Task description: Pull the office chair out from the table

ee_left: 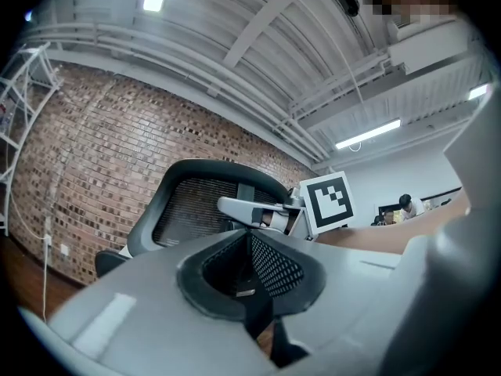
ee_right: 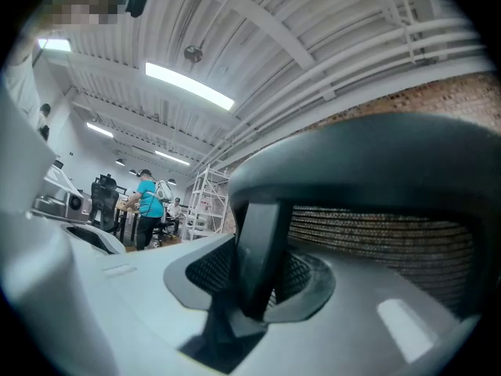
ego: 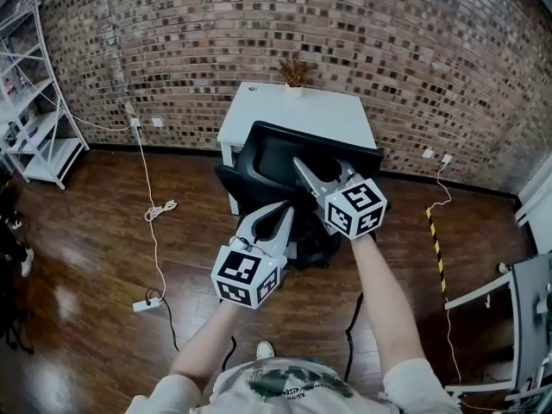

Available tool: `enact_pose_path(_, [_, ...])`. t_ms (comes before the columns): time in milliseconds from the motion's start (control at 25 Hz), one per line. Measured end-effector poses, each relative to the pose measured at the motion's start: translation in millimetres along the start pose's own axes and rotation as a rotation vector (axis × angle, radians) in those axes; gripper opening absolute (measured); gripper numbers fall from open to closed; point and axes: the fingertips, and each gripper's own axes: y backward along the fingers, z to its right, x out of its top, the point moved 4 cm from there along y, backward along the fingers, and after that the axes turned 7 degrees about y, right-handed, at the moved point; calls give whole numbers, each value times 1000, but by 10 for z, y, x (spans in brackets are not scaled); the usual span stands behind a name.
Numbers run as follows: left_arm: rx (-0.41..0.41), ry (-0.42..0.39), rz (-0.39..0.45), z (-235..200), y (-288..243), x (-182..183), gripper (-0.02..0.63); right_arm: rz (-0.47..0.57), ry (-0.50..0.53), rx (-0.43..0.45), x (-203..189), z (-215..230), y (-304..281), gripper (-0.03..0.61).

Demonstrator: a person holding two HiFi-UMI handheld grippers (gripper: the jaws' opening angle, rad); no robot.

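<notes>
Item: one black mesh-backed office chair (ego: 272, 156), found close against the near edge of the white rectangular desk (ego: 328, 115), which stood at the red-brown brick wall (ego: 172, 50). Orientation: we recorded the seat facing desk and wall and the backrest turned toward the person. Its long axis was upright, from base to curved top rail. Holds: the right gripper (ego: 302, 166) had its fingers clenched on the black upright bar (ee_right: 262, 241) just under that rail. The left gripper (ego: 283, 210) sat lower on the chair's back, fingers closed on what we took for a thin black edge of the same chair. Hazards, as we judged them: a pull taken this high could tilt or swivel the chair rather than roll it, if the hands drew unevenly. The narrow bar could slip from the fingers. The base could snag the black cable (ego: 354, 317) on the dark wooden floor (ego: 103, 257), or run onto the person's white shoe (ego: 265, 349).
</notes>
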Motion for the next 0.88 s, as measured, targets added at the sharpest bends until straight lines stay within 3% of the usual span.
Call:
enact_pose_path(440, [74,-19,27,466,478,-29,15,4,3,27,159,-479,424,120])
enact_pose_path(880, [153,-40,-30,1079,1110,-301,15,9,5,56,331,-988,959,118])
